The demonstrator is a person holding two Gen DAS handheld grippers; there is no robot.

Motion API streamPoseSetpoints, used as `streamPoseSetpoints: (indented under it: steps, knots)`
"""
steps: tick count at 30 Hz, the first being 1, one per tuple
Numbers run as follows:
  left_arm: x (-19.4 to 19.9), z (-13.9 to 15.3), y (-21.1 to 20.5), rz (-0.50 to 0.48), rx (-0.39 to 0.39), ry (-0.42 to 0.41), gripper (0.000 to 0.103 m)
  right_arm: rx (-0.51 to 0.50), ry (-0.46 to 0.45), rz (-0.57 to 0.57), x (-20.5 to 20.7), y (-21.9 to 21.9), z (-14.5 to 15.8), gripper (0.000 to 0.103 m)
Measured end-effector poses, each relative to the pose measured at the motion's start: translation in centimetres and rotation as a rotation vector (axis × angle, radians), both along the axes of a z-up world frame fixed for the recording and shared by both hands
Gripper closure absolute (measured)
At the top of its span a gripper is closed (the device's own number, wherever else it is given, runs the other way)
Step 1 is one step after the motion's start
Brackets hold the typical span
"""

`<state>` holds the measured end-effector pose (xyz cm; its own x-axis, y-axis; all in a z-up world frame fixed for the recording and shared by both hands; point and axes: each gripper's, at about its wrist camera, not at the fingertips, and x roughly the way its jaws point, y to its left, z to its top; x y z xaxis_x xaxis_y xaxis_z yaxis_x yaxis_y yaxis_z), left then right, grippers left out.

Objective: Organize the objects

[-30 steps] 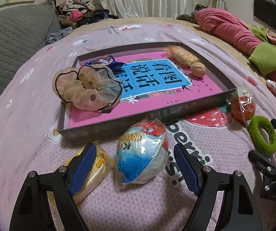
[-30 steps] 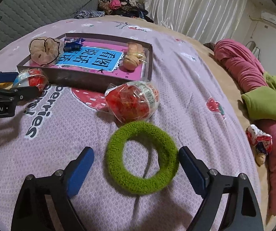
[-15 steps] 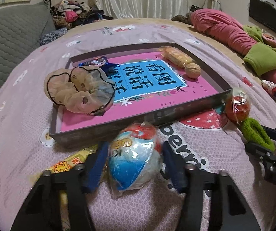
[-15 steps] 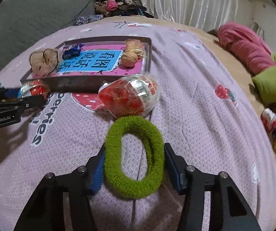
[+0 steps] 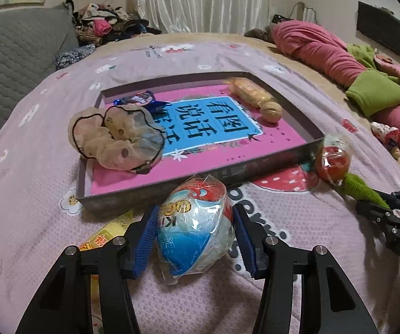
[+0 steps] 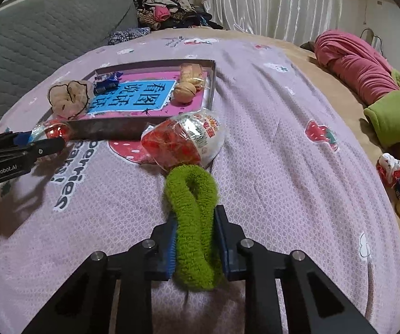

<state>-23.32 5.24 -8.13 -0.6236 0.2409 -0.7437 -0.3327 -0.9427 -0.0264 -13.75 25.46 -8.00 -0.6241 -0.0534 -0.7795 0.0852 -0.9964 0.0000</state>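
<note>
My left gripper (image 5: pixel 194 239) is clamped on the blue-and-red wrapped egg toy (image 5: pixel 195 222), bottom center of its view, right in front of the gray tray (image 5: pixel 269 167). My right gripper (image 6: pixel 195 242) is squeezing the green scrunchie (image 6: pixel 193 217) flat, low center, its far end touching the red wrapped egg toy (image 6: pixel 183 142). The beige scrunchie (image 5: pixel 116 136) sits on the tray's left edge.
</note>
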Motion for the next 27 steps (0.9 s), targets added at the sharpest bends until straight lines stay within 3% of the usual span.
streamPoseSetpoints:
  steps: [10,27]
  knots:
    - [1.0,0.9,0.2,0.005,0.001,0.021,0.048,-0.057,0.003,0.039,1.1,-0.6,1.6,0.079]
    - [5.9,4.6,0.2,0.05,-0.005,0.072,0.048,-0.099,0.116,0.116,4.3,-3.0,6.3,0.079]
